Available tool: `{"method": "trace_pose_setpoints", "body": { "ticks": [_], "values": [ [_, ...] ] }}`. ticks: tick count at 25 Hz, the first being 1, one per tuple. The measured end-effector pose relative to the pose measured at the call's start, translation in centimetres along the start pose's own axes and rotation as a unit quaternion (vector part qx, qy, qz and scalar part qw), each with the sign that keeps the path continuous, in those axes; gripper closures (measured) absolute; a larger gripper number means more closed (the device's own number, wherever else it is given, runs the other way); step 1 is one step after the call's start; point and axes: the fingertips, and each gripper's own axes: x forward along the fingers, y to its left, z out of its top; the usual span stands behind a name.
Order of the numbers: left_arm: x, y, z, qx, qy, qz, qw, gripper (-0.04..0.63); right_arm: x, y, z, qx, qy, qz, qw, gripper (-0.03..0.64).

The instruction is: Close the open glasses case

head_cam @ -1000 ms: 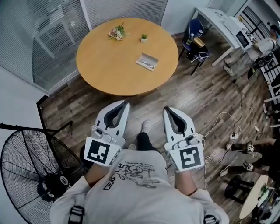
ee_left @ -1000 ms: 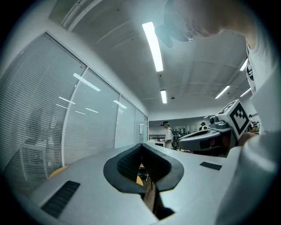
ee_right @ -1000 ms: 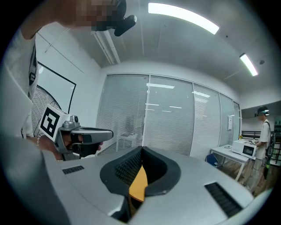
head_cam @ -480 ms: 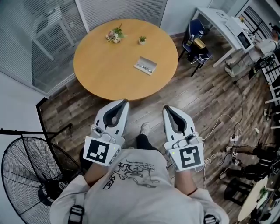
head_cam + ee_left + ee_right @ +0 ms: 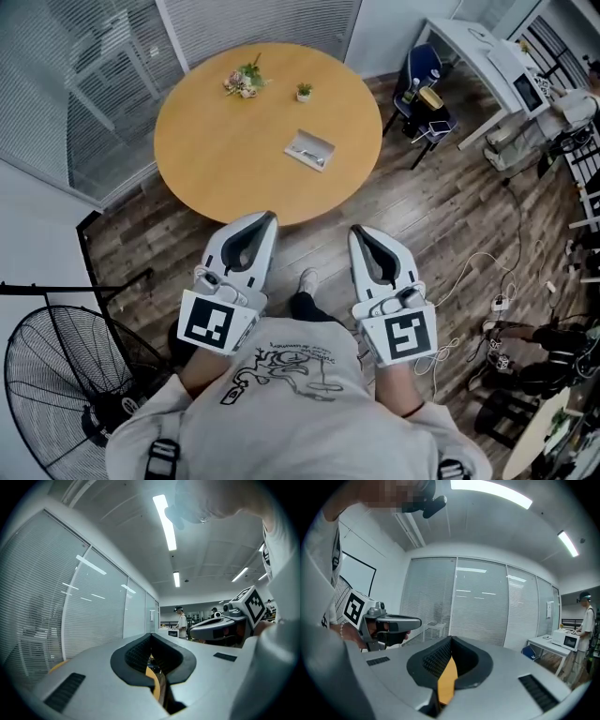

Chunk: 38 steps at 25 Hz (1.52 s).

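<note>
The open glasses case [image 5: 310,149] lies flat on the round wooden table [image 5: 216,141], right of its middle, a pale grey tray with something dark in it. My left gripper [image 5: 265,217] and right gripper [image 5: 357,232] are held side by side in front of my chest, pointing toward the table, their tips just short of its near edge. Both are shut with nothing between the jaws. In the left gripper view [image 5: 151,634] and the right gripper view [image 5: 451,638] the jaw tips meet. Only a sliver of the orange tabletop [image 5: 447,681] shows through the jaws.
A small bunch of flowers [image 5: 242,80] and a tiny potted plant [image 5: 304,91] stand at the table's far side. A floor fan [image 5: 66,375] is at lower left. A blue chair [image 5: 422,66], a white desk [image 5: 478,47] and floor cables [image 5: 483,281] lie to the right. A glass wall with blinds is behind.
The table and the case have slid lower and slightly left in the head view, nearer to the grippers. Both grippers stay shut and side by side.
</note>
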Motion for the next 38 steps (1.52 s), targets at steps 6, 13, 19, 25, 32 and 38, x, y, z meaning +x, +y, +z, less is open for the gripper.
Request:
{"method": "trace_pose_setpoints", "body": {
  "ticks": [6,13,19,25,32,38],
  "values": [
    [2.9,0.0,0.1,0.005,0.003,0.004,1.0000,0.575,1.2,-2.7,-0.3,-0.006,0.023,0.014,1.000,0.609],
    [6.7,0.6,0.3,0.008,0.008,0.009,0.9999,0.575,4.0,-6.2,2.5,0.009,-0.056,0.019,0.998,0.609],
    [9.9,0.9,0.2,0.008,0.012,0.011,0.9998,0.575,5.7,-9.2,2.9,0.011,-0.066,0.024,0.997,0.609],
    [13.1,1.1,0.0,0.007,0.012,0.012,0.9998,0.575,7.1,-11.8,3.0,0.014,-0.067,0.029,0.997,0.609],
    [15.8,1.0,-0.7,0.005,0.018,0.017,0.9997,0.575,8.4,-14.3,2.2,0.014,-0.065,0.039,0.997,0.609],
    [17.5,1.2,-1.2,0.004,0.019,0.027,0.9994,0.575,9.3,-16.1,1.7,0.017,-0.062,0.046,0.997,0.609]
  ]
}}
